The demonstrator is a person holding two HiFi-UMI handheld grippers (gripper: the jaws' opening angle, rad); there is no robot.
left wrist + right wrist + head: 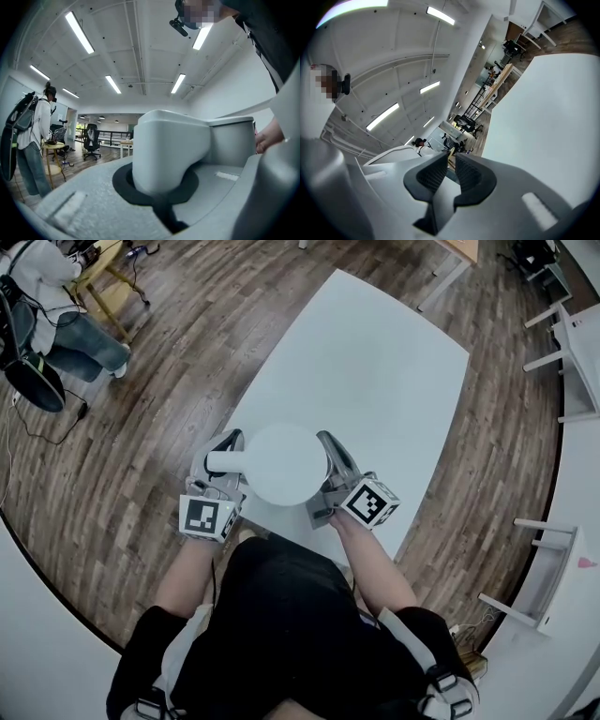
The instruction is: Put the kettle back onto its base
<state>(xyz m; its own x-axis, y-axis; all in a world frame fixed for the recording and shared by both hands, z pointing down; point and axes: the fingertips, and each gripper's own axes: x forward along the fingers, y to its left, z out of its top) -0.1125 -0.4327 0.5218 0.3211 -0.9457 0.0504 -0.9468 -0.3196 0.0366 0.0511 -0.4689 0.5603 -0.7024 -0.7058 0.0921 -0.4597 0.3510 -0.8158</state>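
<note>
Seen from overhead, a person in a dark top stands at the near edge of a white table point(375, 362) on a wood-plank floor point(187, 334), holding a gripper in each hand. A white kettle point(286, 463), its round lid facing up, sits between the two tools just over the table's near corner; whether it rests on anything cannot be told from above. The left gripper point(221, 454) points level at the kettle's left side, and its own view shows its jaws clamped around the chunky white handle point(168, 150), which fills the space between them. The right gripper point(330, 448) lies close against the kettle's right side. In its own view, its dark ribbed pads point(433, 174) stand nearly together with a slim gap, pinching nothing. Each tool carries a cube with black-and-white square markers. Another person with a backpack point(35, 140) stands in the background.
</note>
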